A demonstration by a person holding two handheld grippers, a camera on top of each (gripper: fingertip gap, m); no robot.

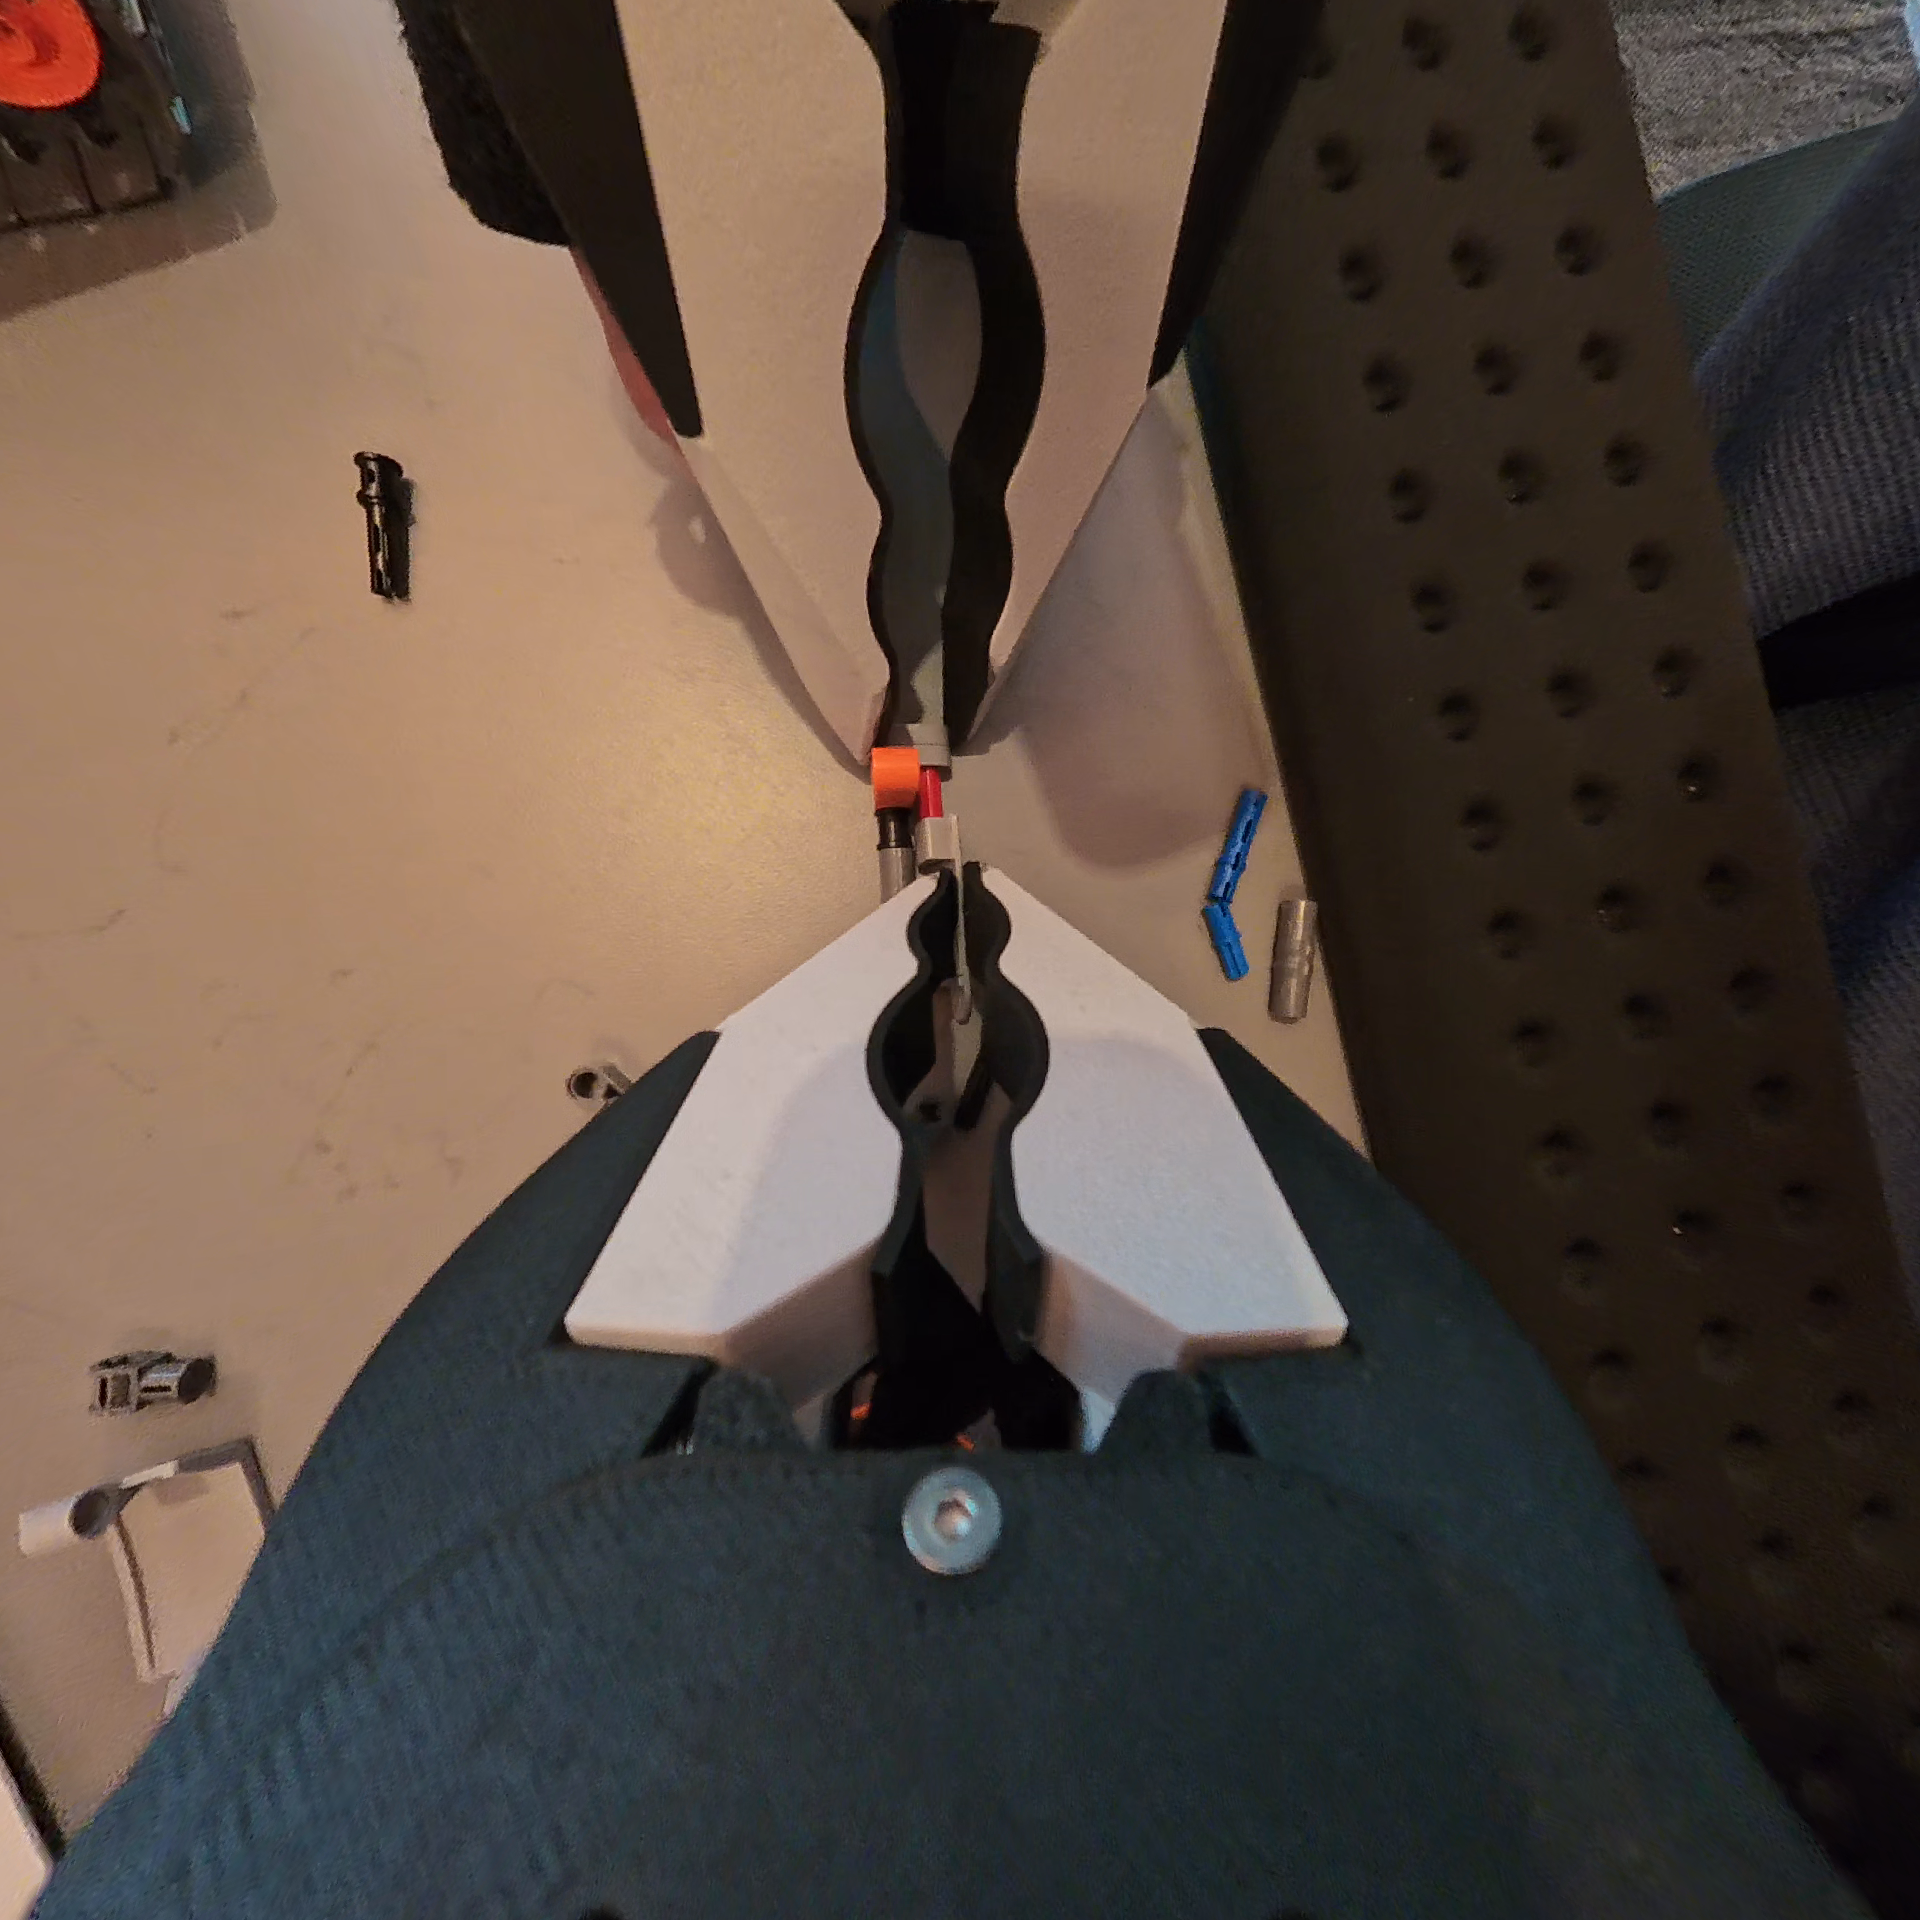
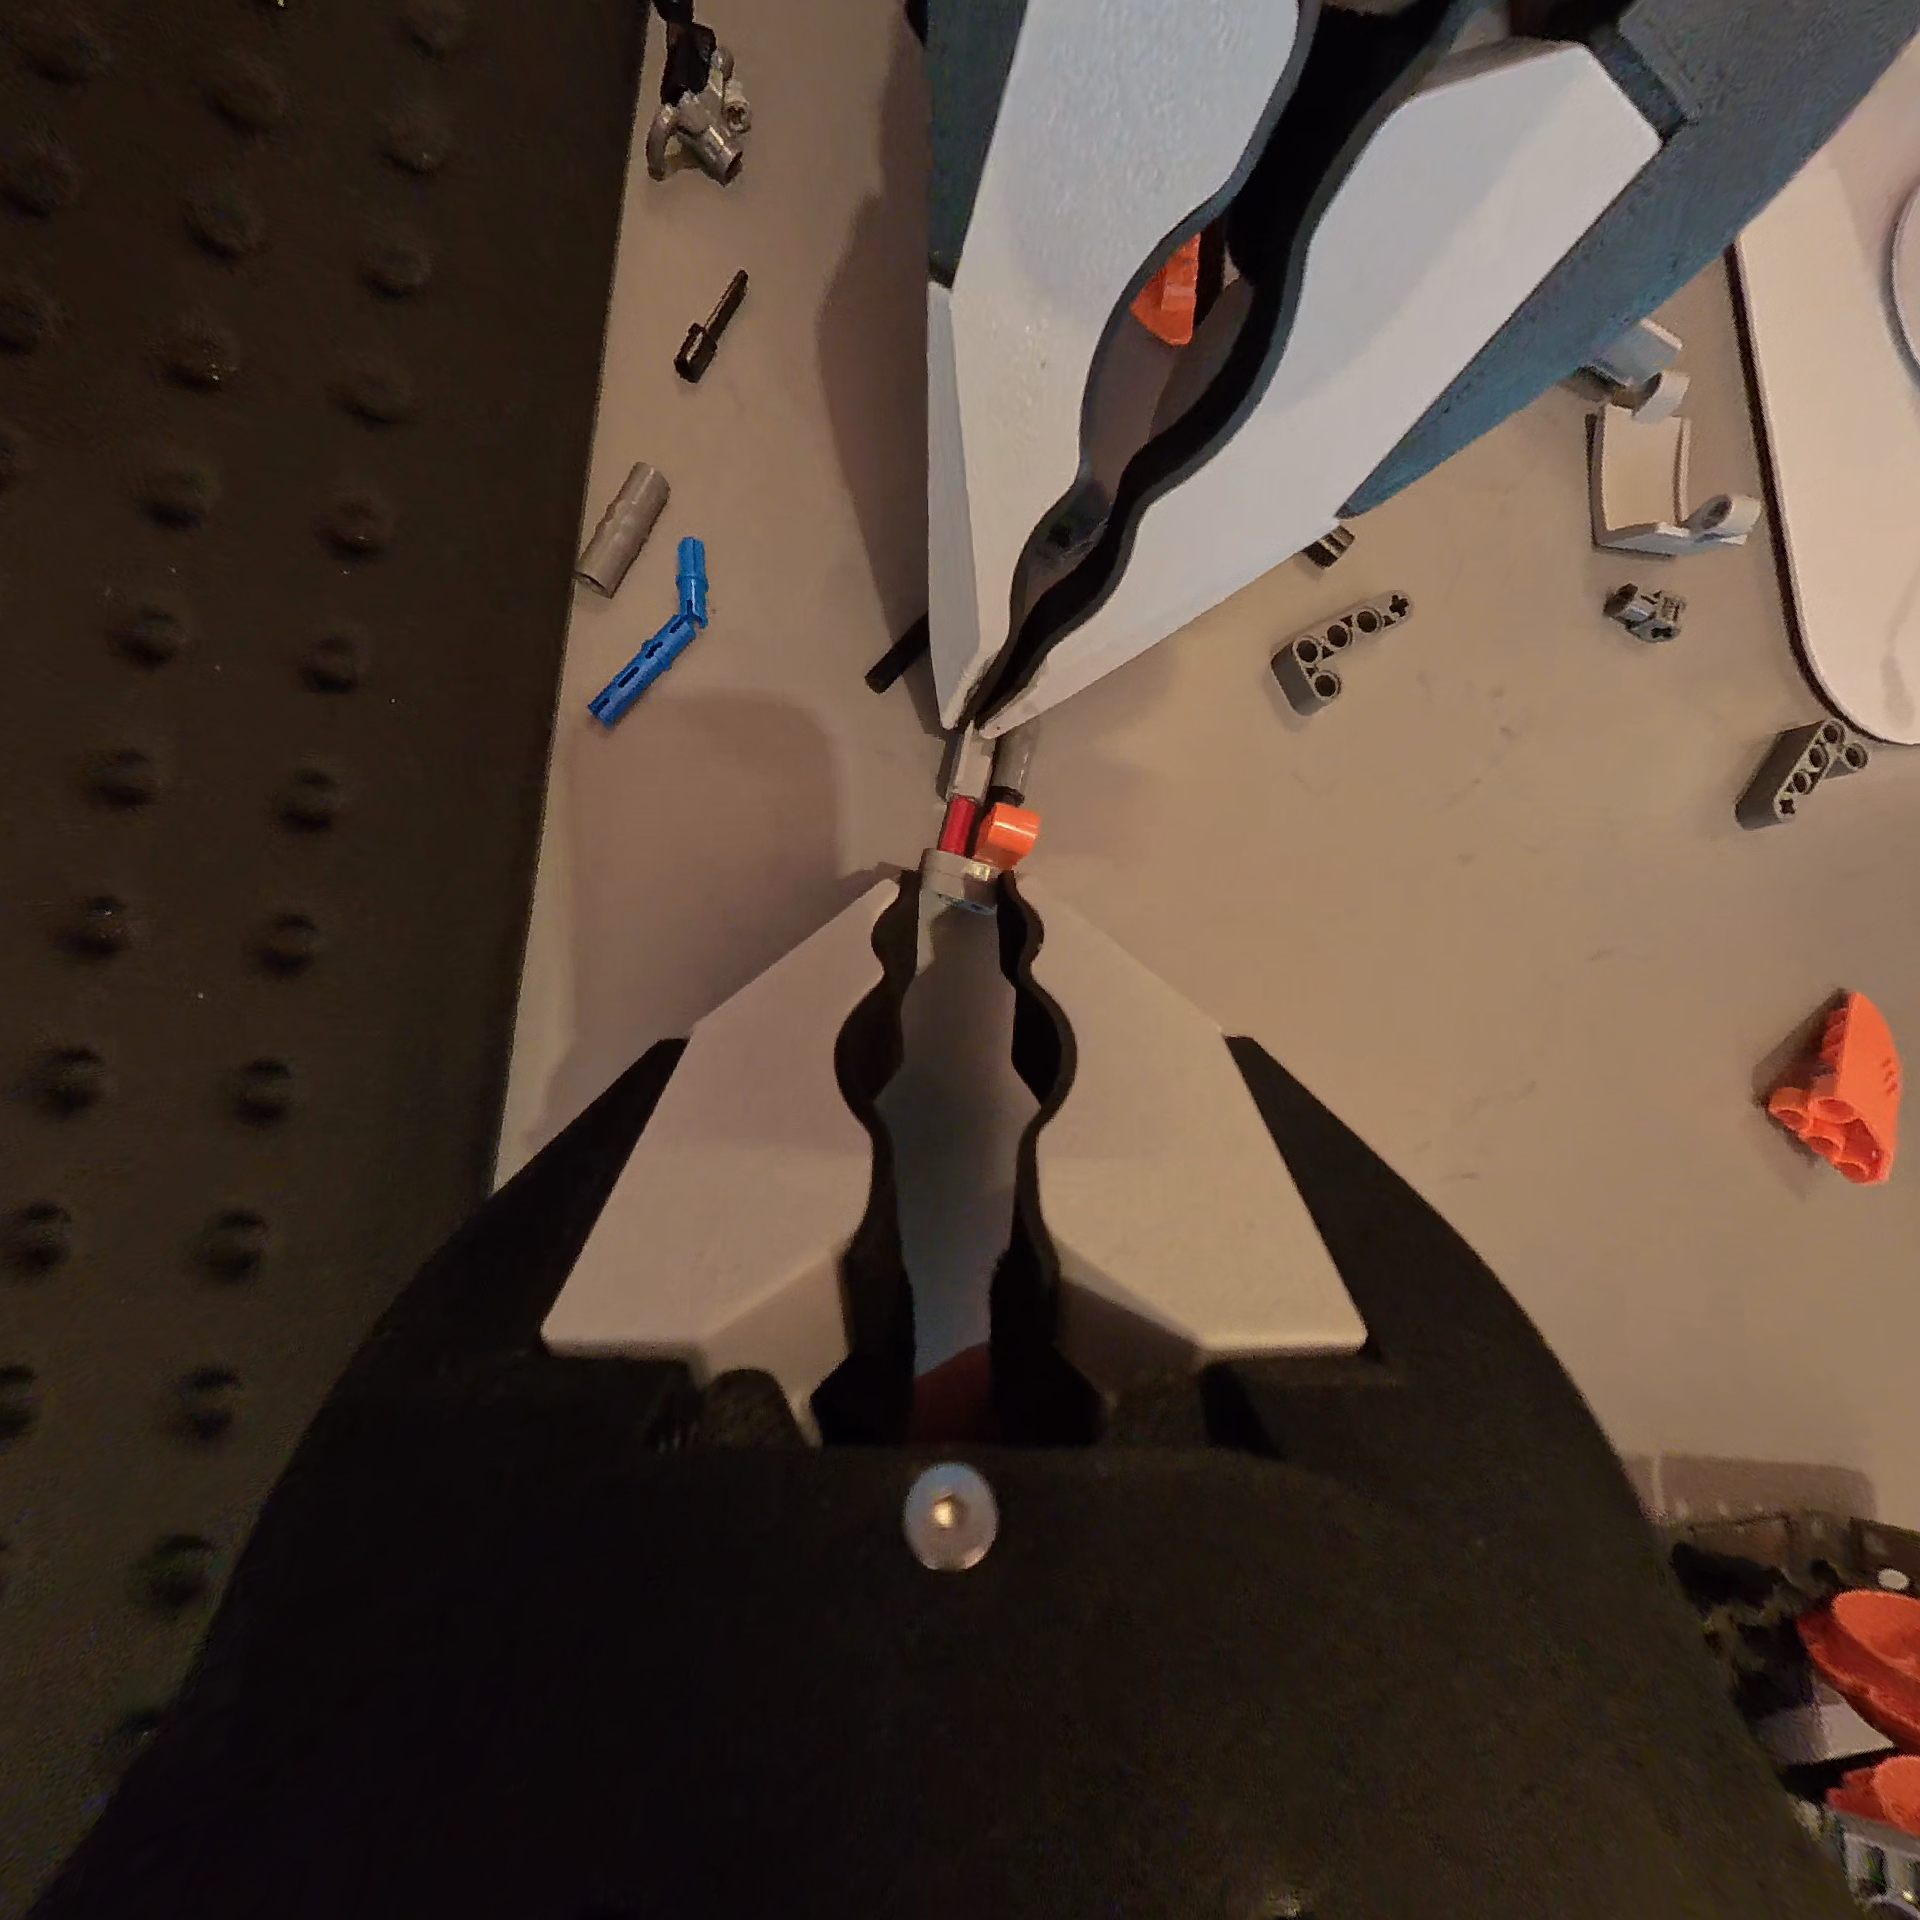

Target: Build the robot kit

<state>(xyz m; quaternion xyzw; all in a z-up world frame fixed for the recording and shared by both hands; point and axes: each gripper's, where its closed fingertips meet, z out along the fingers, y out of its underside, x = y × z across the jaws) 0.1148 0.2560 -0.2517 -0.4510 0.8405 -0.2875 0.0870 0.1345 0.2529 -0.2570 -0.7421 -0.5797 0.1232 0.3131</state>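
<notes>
Mid-frame over bench (image 2: 1351, 935): left gripper (image 1: 940, 883) and right gripper (image 2: 961, 883), jaws pinched tight on opposite ends of small grey-red-orange pin assembly (image 1: 914, 810); blue pins (image 1: 1231, 883) lying right of centre.

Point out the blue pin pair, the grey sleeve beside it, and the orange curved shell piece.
blue pin pair (image 2: 652, 636): right wrist view, on the lower pin's shaft.
grey sleeve (image 2: 623, 528): right wrist view, mid-barrel.
orange curved shell piece (image 2: 1841, 1086): right wrist view, on its ribbed face.

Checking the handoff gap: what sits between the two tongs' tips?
A small assembly of orange, red and grey pieces bridges the left tongs and right tongs; both views show it.
</notes>
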